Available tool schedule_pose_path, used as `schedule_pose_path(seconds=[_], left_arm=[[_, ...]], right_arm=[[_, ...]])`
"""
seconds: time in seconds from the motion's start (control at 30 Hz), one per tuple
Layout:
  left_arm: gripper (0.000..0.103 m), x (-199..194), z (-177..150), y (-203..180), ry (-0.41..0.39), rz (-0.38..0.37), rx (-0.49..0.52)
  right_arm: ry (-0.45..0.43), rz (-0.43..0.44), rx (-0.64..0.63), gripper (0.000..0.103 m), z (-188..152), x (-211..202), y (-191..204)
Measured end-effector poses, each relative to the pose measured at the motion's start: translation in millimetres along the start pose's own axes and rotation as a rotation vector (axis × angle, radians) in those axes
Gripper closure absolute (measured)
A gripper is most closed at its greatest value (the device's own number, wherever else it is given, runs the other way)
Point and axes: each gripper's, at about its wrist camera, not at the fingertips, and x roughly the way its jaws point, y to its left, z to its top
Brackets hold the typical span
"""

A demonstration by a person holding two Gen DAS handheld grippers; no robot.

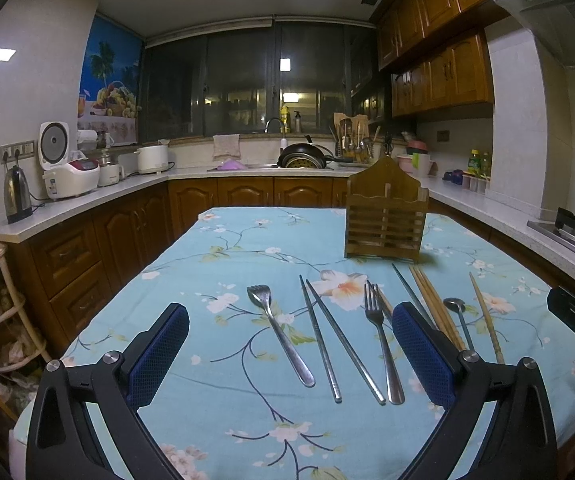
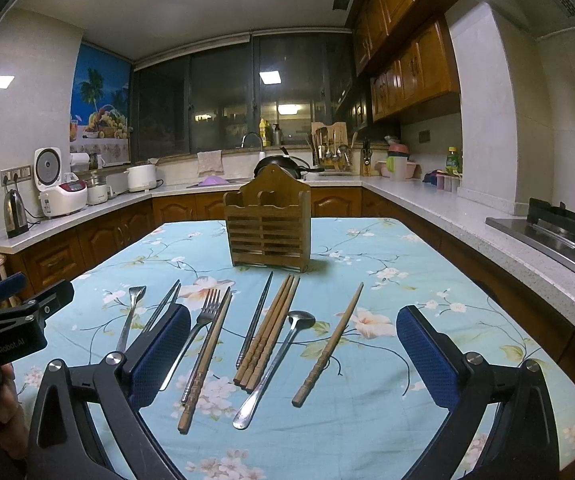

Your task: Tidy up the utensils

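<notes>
A wooden utensil holder (image 1: 385,220) (image 2: 268,229) stands upright at the far middle of the table. In front of it lie metal forks (image 1: 279,332) (image 1: 383,344) (image 2: 197,328), metal chopsticks (image 1: 331,340) (image 2: 254,318), wooden chopsticks (image 2: 269,336) (image 2: 327,348) (image 1: 487,316) and a metal spoon (image 2: 275,364) (image 1: 459,316). My left gripper (image 1: 290,320) is open and empty above the left utensils. My right gripper (image 2: 293,322) is open and empty above the wooden chopsticks and spoon.
The table has a blue floral cloth (image 1: 227,248) (image 2: 399,248). Kitchen counters (image 1: 87,204) (image 2: 467,208) run around it, with a kettle (image 1: 17,196), rice cooker (image 1: 69,168), sink (image 1: 271,166) and a gas stove (image 2: 559,224) at right.
</notes>
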Motion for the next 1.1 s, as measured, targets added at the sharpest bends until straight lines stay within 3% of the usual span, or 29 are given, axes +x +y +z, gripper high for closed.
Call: schedule_pose_path(seconds=[0.3,0.8,1.1], left_arm=[[0.001,2,0,0,0.016,-0.006,-0.002],[0.001,31,13,5,0.150,-0.056,-0.024],[0.001,52,28,9,0.246,-0.128,-0.028]], right_arm=[[0.005,-0.001,0.001,0.000,0,1,0],[0.091,0.006,0.024,0.000,-5,16,0],[0.177,0.039,0.037,0.000,3,39,-9]])
